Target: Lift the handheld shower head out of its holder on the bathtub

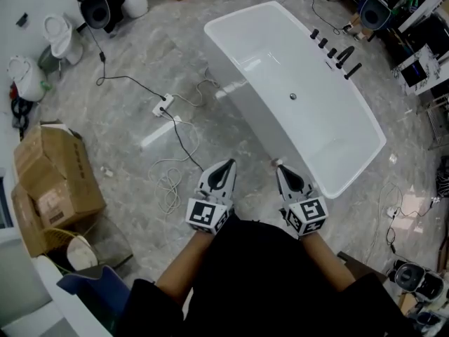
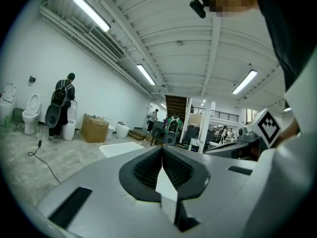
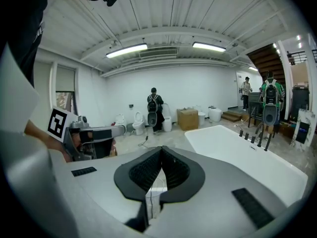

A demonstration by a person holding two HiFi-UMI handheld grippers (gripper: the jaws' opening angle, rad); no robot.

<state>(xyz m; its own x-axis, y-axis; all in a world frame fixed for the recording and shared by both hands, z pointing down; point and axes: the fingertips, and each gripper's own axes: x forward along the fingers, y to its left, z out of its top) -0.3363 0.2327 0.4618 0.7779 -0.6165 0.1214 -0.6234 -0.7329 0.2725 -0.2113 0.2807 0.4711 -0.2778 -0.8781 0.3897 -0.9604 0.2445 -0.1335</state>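
On the far right rim of the white rectangular freestanding bathtub point(image 1: 280, 62), the slim black stick-shaped handheld shower head point(image 1: 353, 70) sits slanted in its holder. It ends a row of black fittings point(image 1: 327, 45), well apart from both grippers. Left gripper point(image 1: 224, 168) and right gripper point(image 1: 283, 171) hover side by side over the grey marbled floor point(image 1: 126, 125), just left of the tub's near end, jaws pressed together on nothing. Loose cables and a white power strip point(image 1: 163, 106) lie left of the tub. Brown cardboard boxes point(image 1: 56, 181) stand at near left.
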